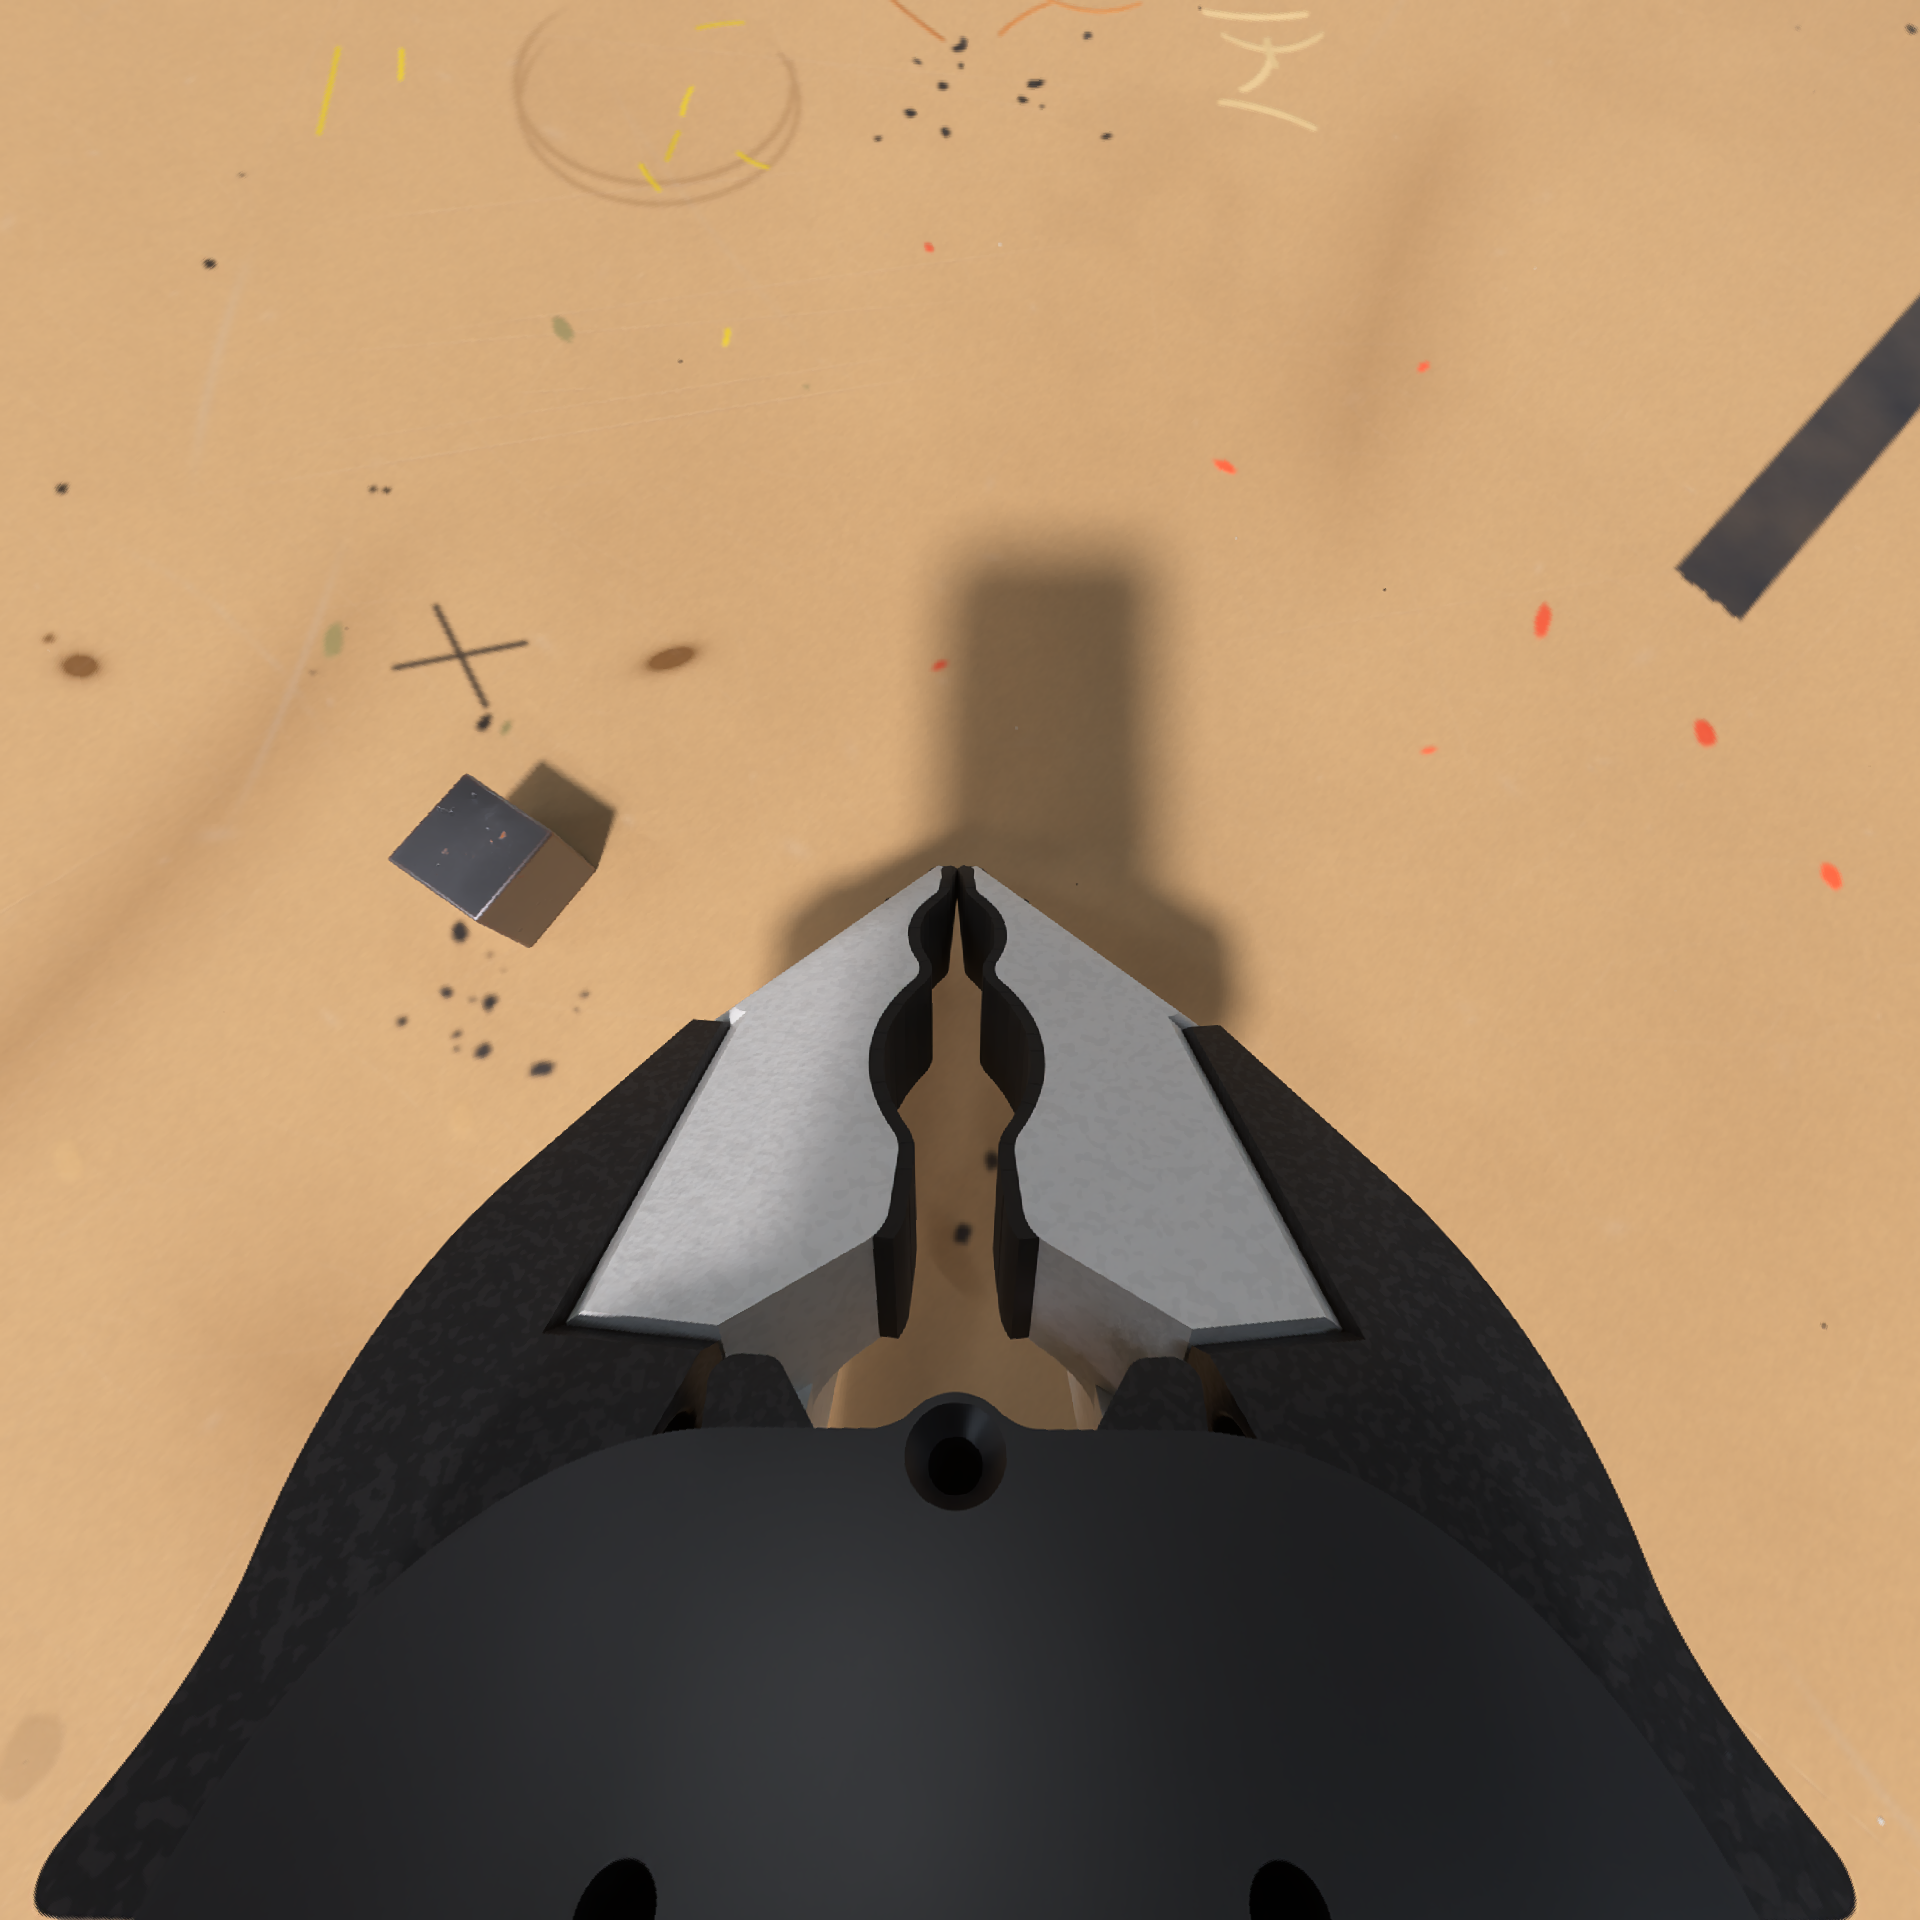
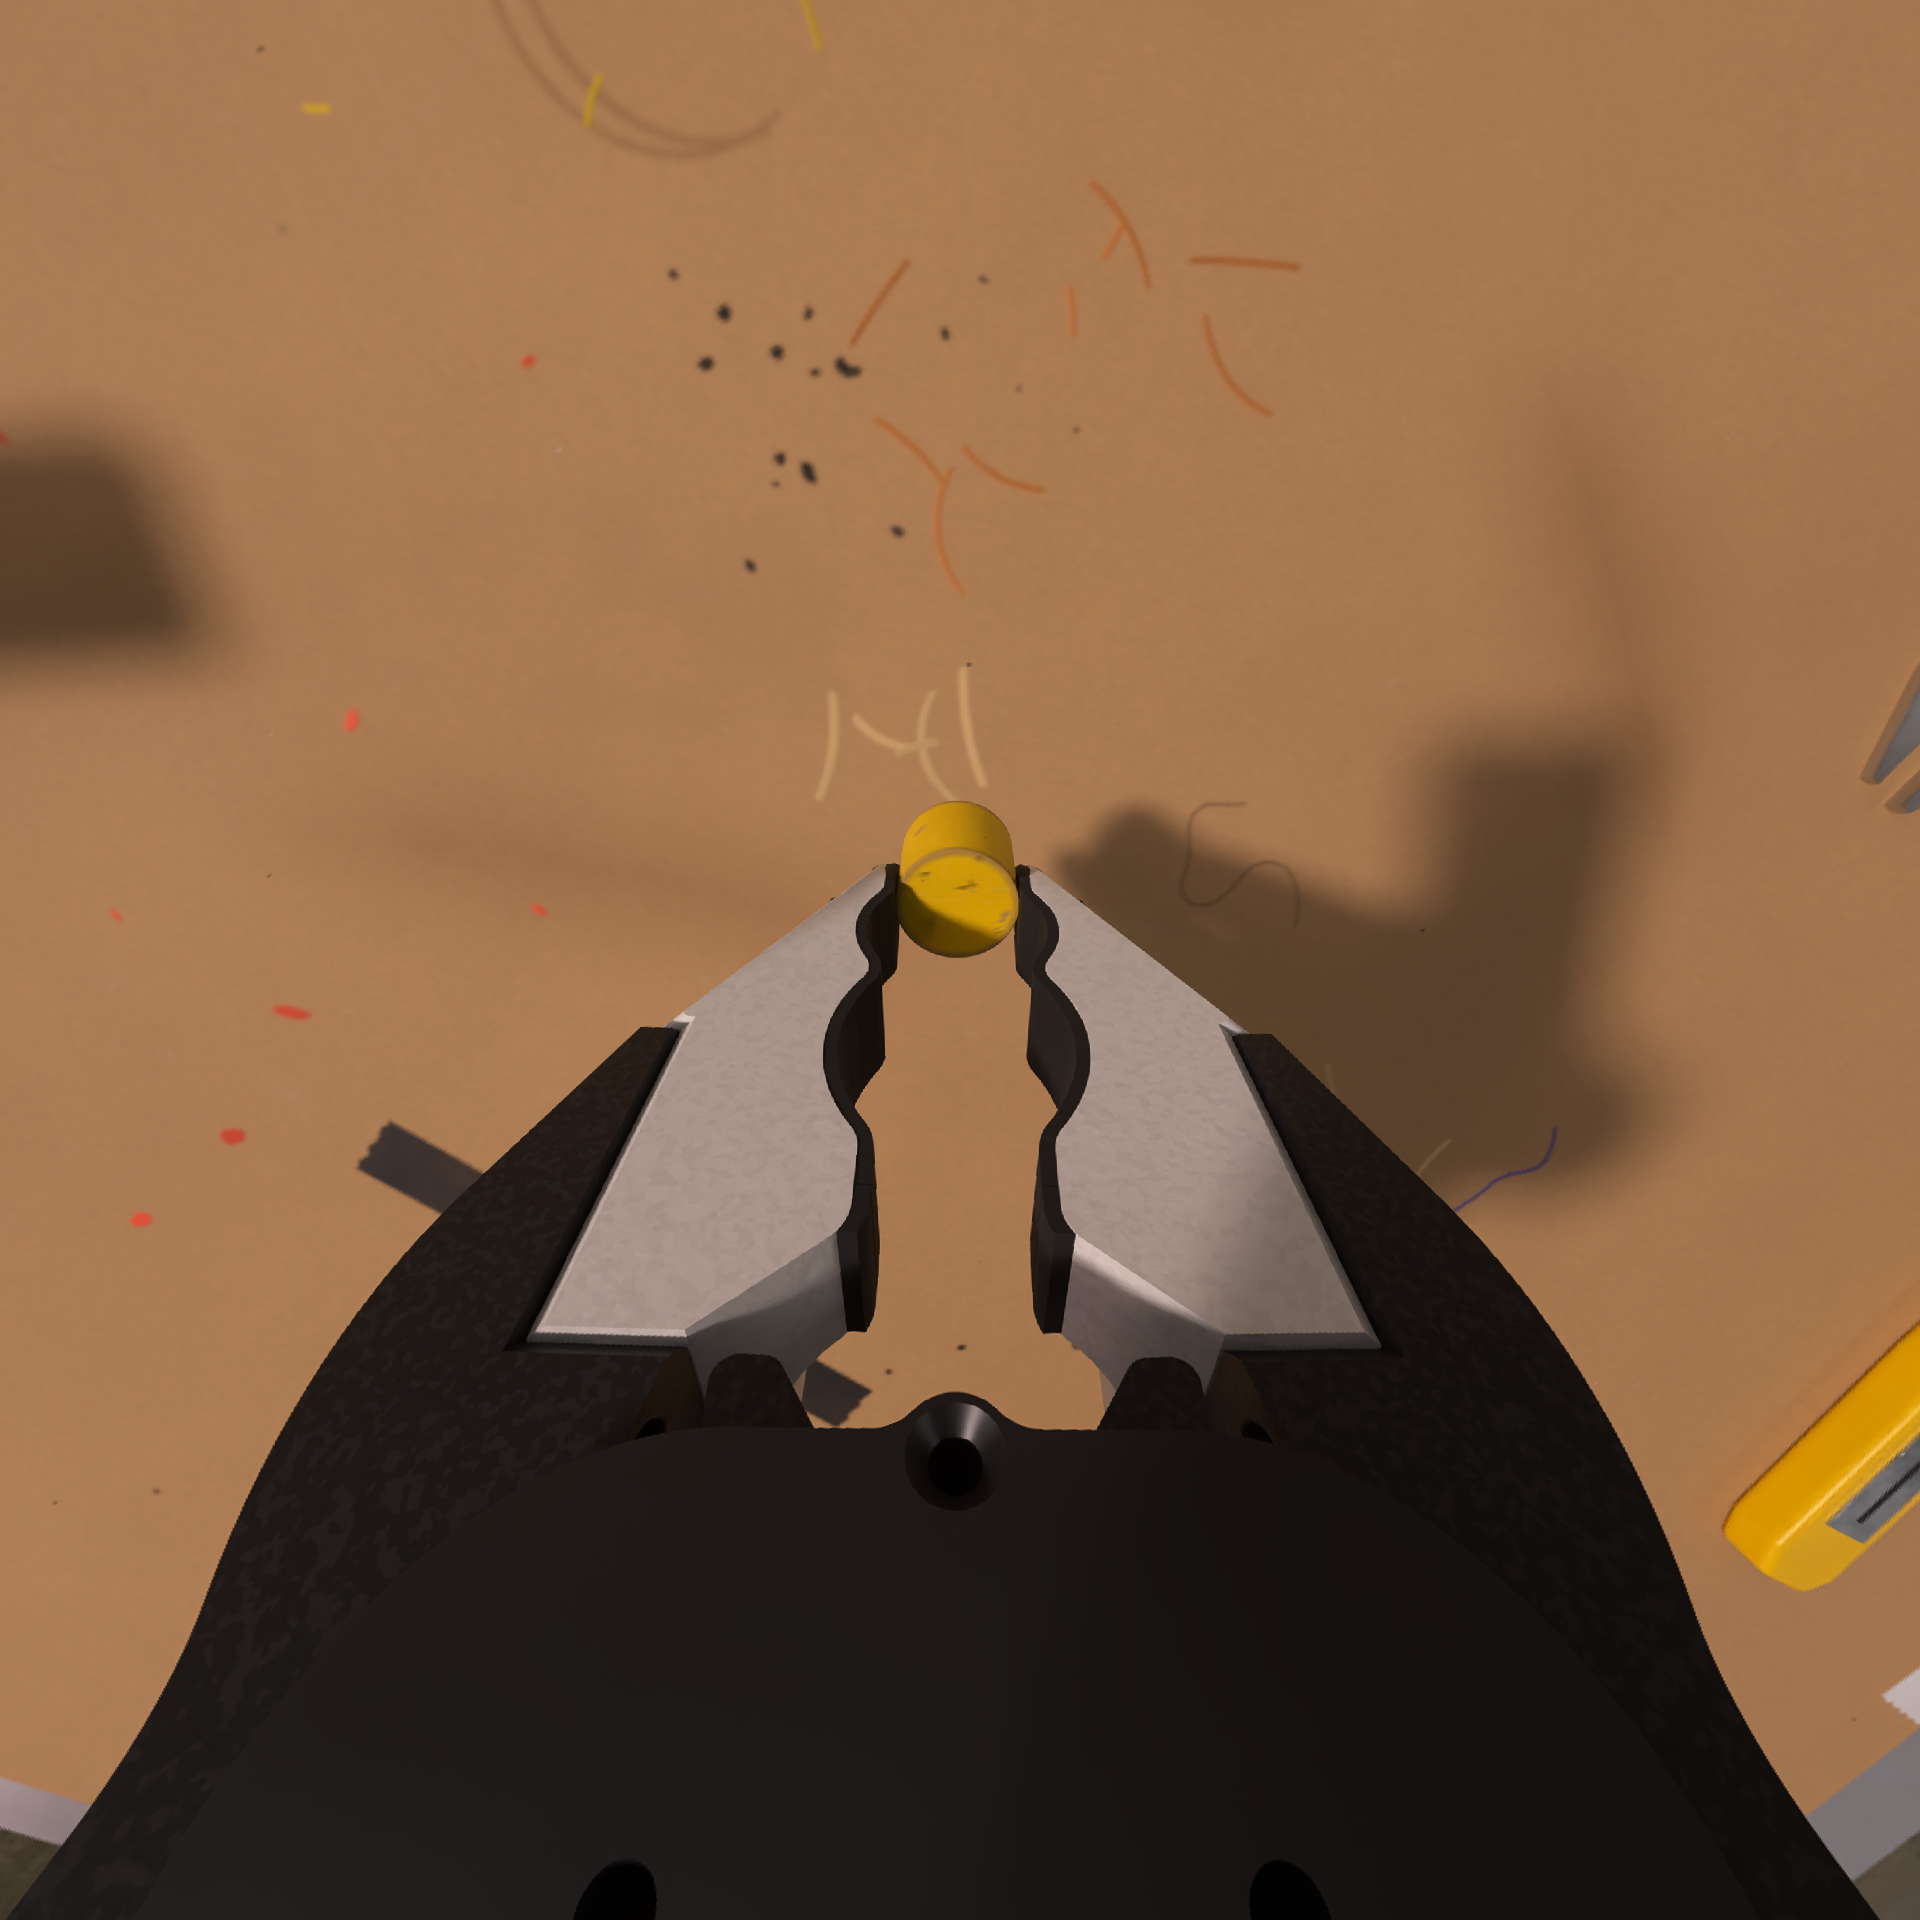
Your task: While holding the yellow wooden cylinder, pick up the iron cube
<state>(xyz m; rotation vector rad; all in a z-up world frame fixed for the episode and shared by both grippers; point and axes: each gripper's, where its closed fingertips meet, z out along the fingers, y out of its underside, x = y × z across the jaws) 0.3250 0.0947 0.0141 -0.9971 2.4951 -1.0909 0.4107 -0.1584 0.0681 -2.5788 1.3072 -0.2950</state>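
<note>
Iron cube [image 1: 486, 854] dull scuffed metal; yellow wooden cylinder [image 2: 954, 896] matt, chipped paint.

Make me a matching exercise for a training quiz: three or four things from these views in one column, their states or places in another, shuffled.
Things:
1. left gripper
2. right gripper
3. iron cube
4. yellow utility knife

States:
A. lying at the right edge of the right wrist view
B. fingers shut, holding nothing
C. resting on the table, untouched
D. clamped on the yellow wooden cylinder

Pairs: 1-B, 2-D, 3-C, 4-A
</note>
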